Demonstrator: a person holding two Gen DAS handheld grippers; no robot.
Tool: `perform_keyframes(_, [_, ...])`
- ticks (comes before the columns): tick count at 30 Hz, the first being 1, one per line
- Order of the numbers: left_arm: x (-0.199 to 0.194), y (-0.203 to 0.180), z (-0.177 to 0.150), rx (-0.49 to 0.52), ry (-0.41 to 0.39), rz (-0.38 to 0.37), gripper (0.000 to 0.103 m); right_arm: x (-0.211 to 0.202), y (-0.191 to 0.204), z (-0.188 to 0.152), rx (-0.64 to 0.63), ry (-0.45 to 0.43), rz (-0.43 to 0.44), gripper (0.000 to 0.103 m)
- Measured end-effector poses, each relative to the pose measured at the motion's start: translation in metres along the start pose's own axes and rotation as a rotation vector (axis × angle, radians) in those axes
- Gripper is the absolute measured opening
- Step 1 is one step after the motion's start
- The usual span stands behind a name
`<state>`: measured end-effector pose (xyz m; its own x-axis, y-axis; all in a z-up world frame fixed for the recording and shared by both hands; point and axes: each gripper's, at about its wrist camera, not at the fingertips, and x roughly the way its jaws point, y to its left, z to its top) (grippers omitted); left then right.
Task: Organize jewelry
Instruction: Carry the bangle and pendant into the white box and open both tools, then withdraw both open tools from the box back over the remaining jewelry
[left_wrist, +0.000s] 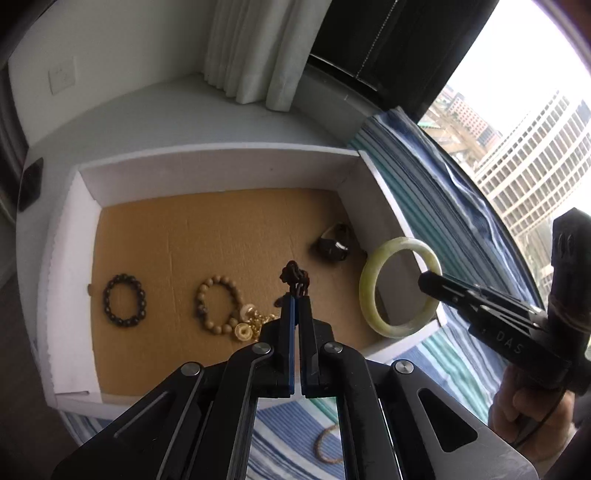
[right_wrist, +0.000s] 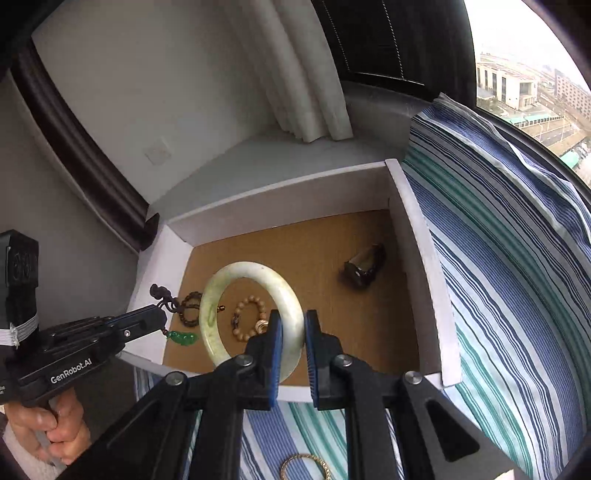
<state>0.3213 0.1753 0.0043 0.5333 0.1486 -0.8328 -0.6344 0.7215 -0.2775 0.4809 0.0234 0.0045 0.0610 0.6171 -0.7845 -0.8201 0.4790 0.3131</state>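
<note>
A white box (left_wrist: 218, 170) with a brown cardboard floor sits on a blue-and-green striped cloth (right_wrist: 498, 280) by a window, white curtains (left_wrist: 255, 48) behind. The left claw (left_wrist: 295, 295) is closed on a dark knotted cord (left_wrist: 294, 282) whose green pendant (right_wrist: 183, 338) dangles. The right claw (right_wrist: 293, 325) grips a pale jade bangle (right_wrist: 251, 317) above the box. Inside lie a dark bead bracelet (left_wrist: 124, 300), a tan bead bracelet (left_wrist: 218, 304) and a dark ring (left_wrist: 334, 243).

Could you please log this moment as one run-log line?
left gripper: shut on pendant cord | right gripper: shut on jade bangle | both above box | one bracelet left on striped cloth
</note>
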Motion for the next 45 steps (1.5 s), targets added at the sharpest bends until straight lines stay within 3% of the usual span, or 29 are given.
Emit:
perform_keyframes(7, [0.042,-0.003,-0.008,-0.009,0.067,0.036,0.000,0.045,-0.033,-0.004,0.035,0.075,-0.090,0.012])
perform_keyframes(13, [0.058,-0.001,-0.011,-0.020,0.082,0.070,0.001,0.066,-0.045,-0.010,0.068,0.104,-0.091,0.014])
perform_keyframes(15, [0.059,0.001,-0.009,-0.041,0.082,0.093,0.015,0.068,-0.046,-0.009,0.079,0.105,-0.073,0.016])
perform_keyframes(17, [0.054,0.003,-0.008,-0.057,0.072,0.118,0.064,0.064,-0.047,-0.008,0.095,0.082,-0.077,0.017])
perform_keyframes(19, [0.039,0.004,-0.008,-0.051,0.014,0.140,0.073,0.055,-0.048,-0.005,0.113,0.056,-0.076,0.047])
perform_keyframes(22, [0.014,0.002,-0.014,-0.018,-0.021,0.145,0.075,0.025,-0.043,-0.001,0.110,0.000,-0.050,0.049])
perform_keyframes(27, [-0.032,-0.010,-0.048,0.032,-0.081,0.138,0.089,-0.040,-0.037,-0.009,0.073,-0.078,-0.033,0.049])
perform_keyframes(31, [-0.047,-0.032,-0.089,0.091,-0.048,0.095,0.091,-0.089,-0.045,-0.040,0.039,-0.122,-0.067,0.049])
perform_keyframes(37, [-0.032,-0.056,-0.159,0.156,0.058,0.079,0.091,-0.131,-0.077,-0.108,0.027,-0.102,-0.190,0.049])
perform_keyframes(45, [0.008,-0.061,-0.238,0.149,0.218,0.101,0.091,-0.142,-0.139,-0.235,0.172,0.063,-0.330,0.049])
